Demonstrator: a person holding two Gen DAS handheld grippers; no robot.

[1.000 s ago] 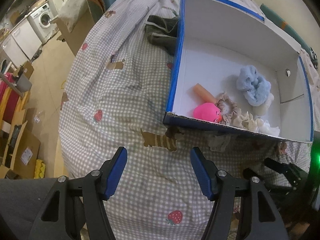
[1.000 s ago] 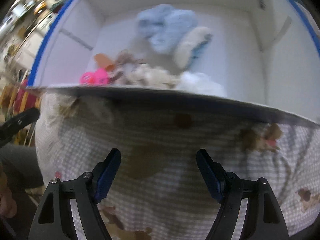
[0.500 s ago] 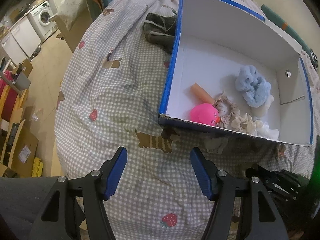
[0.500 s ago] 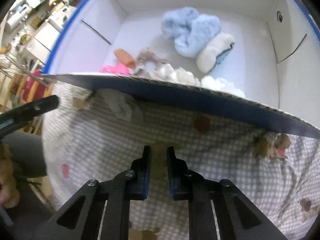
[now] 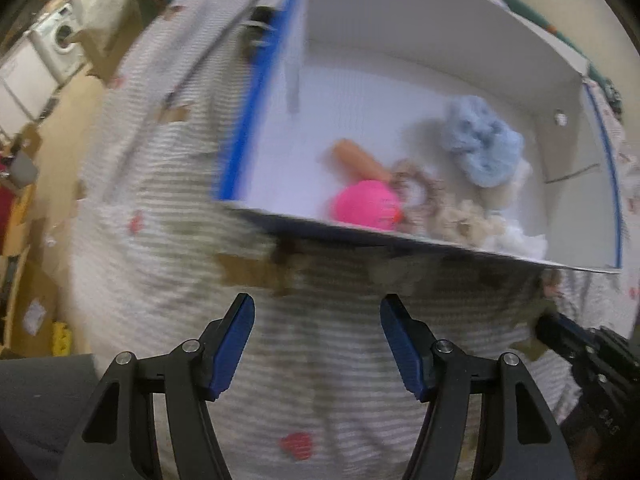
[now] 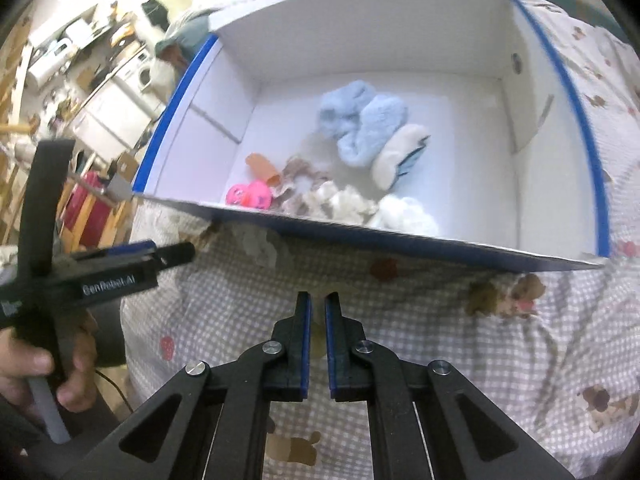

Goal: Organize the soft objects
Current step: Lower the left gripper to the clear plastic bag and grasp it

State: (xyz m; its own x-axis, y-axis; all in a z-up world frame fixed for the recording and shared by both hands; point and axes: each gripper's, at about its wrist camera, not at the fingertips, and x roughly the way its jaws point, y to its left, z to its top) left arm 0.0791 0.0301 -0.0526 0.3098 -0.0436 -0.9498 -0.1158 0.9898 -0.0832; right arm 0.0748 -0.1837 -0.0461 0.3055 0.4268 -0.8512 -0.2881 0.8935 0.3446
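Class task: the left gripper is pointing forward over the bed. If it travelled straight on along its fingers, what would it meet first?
Probably the checked bedspread just ahead of the left gripper, then the near wall of the white box. The view is blurred, so depth is uncertain.

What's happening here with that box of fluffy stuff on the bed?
A person holds a claw tool in each hand over a checked bedspread. The white box already holds soft things: light blue fuzzy socks, a pink toy, an orange piece and cream fluff. The left claw is open, the right claw nearly shut; neither holds anything.
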